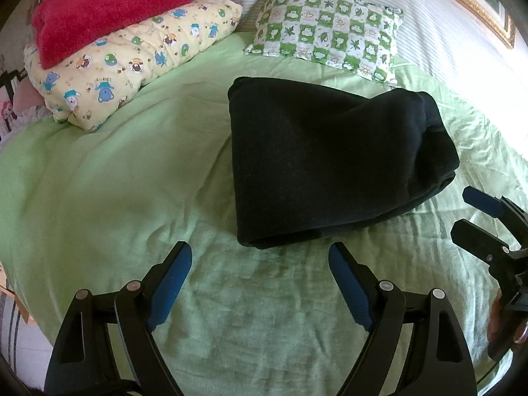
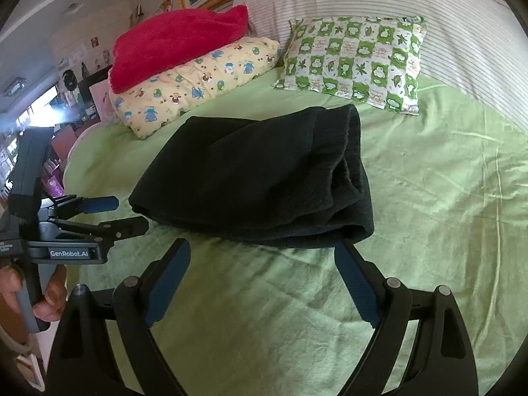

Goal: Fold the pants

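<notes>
The pants (image 1: 333,161) are lying on the bed (image 1: 132,171) as a compact, layered dark bundle, just below the green checked pillow (image 1: 330,29), so the folding is looking essentially finished. The left gripper (image 1: 260,264) is hovering with its jaws wide and empty just short of the bundle. The right gripper (image 2: 262,264) is likewise gaping wide, holding nothing. At most, a final tidy is remaining.
</notes>
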`<state>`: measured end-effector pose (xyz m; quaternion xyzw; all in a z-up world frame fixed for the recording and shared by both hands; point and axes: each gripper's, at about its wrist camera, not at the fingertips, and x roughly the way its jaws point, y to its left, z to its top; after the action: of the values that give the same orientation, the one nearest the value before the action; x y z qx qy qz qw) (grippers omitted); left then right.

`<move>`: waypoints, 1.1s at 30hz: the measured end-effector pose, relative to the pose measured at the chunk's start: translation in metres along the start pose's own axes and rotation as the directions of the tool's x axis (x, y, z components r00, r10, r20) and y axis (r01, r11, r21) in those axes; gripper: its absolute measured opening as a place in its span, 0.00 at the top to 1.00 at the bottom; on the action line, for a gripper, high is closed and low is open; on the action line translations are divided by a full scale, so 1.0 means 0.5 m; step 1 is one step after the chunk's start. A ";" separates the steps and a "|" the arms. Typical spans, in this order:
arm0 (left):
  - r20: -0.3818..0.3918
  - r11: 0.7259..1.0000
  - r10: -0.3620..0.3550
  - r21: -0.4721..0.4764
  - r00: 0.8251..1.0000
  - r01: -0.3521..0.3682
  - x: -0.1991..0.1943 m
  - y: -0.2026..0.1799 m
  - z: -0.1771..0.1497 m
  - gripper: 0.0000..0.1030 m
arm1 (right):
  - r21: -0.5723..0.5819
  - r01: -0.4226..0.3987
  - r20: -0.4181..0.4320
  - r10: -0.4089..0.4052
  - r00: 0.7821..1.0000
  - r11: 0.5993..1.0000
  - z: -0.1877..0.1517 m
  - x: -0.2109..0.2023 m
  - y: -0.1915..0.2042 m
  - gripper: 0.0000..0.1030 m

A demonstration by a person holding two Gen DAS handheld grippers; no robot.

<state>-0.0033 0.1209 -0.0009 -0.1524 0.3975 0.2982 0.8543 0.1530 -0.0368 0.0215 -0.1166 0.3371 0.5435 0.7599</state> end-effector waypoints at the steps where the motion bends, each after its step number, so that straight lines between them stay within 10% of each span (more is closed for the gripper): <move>1: 0.003 1.000 0.004 0.004 1.000 -0.004 0.000 -0.001 -0.001 0.17 | -0.001 -0.002 -0.001 0.002 1.000 1.000 0.000 0.000 0.000 0.13; 33: 0.048 0.997 0.020 0.071 0.999 -0.023 0.012 -0.029 -0.005 0.16 | -0.050 0.025 0.028 -0.024 0.999 0.998 -0.015 0.014 0.006 0.13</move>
<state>0.0075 0.1108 -0.0068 -0.1104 0.3893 0.2964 0.8651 0.1485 -0.0345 0.0119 -0.1326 0.3114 0.5439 0.7678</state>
